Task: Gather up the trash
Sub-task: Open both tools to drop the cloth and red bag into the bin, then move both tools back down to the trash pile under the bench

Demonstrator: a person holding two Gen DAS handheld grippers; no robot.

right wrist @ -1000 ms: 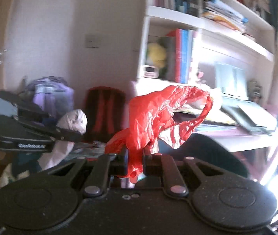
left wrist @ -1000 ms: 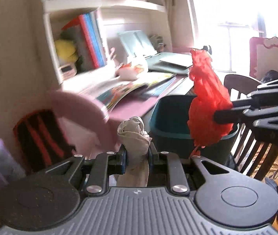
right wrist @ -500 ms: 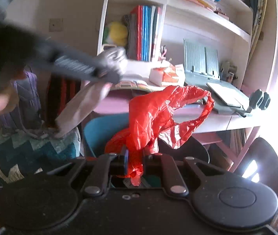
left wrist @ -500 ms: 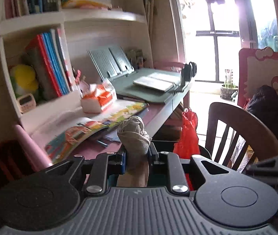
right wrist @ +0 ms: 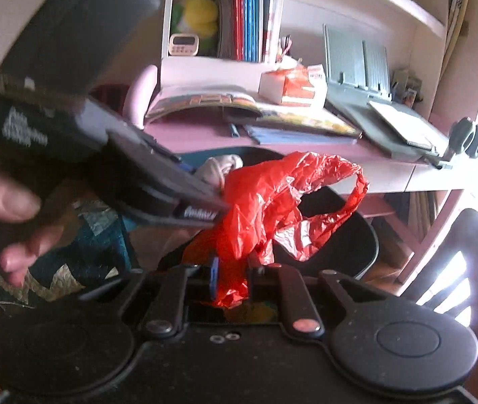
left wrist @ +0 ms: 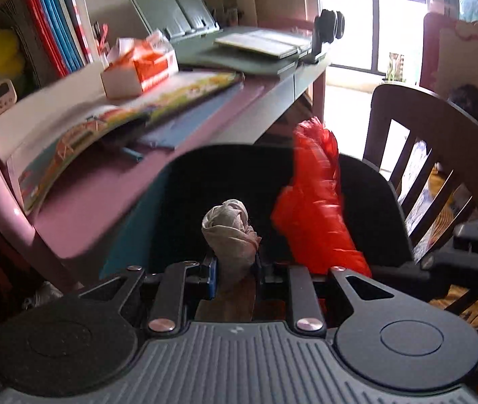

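A pink surface (left wrist: 111,185) runs along the wall beyond both tongs, carrying an open picture book (left wrist: 121,121), an orange-and-white box (left wrist: 141,67), a grey-green book stand (left wrist: 175,10) and a flat grey board with a clamp knob (left wrist: 329,23). Above it, shelves hold red and blue books (right wrist: 249,13), a yellow plush (right wrist: 198,13) and a small timer (right wrist: 183,44).

Straight ahead of the left tongs (left wrist: 235,266), partly under the surface's edge, sits a dark bin (left wrist: 380,208) with a teal outer wall. These tongs are clamped on a crumpled beige wad (left wrist: 230,232), which stands up between the fingers in front of the bin's opening.

To their right, the right tongs (right wrist: 232,269) are clamped on a red plastic bag (right wrist: 272,198). The bag billows up and forward, one handle loop arching off to the right, and it hangs by the bin's mouth. In the left view the bag (left wrist: 316,202) rises just right of the wad, across the bin's dark interior; whether it touches the rim cannot be told.

In the right view the left tongs reach in from the left, blurred, with the holder's hand (right wrist: 10,208) behind them and the wad's pale top just behind the bag.

A dark wooden chair (left wrist: 430,141) stands right of the bin, before a bright window (left wrist: 390,17).
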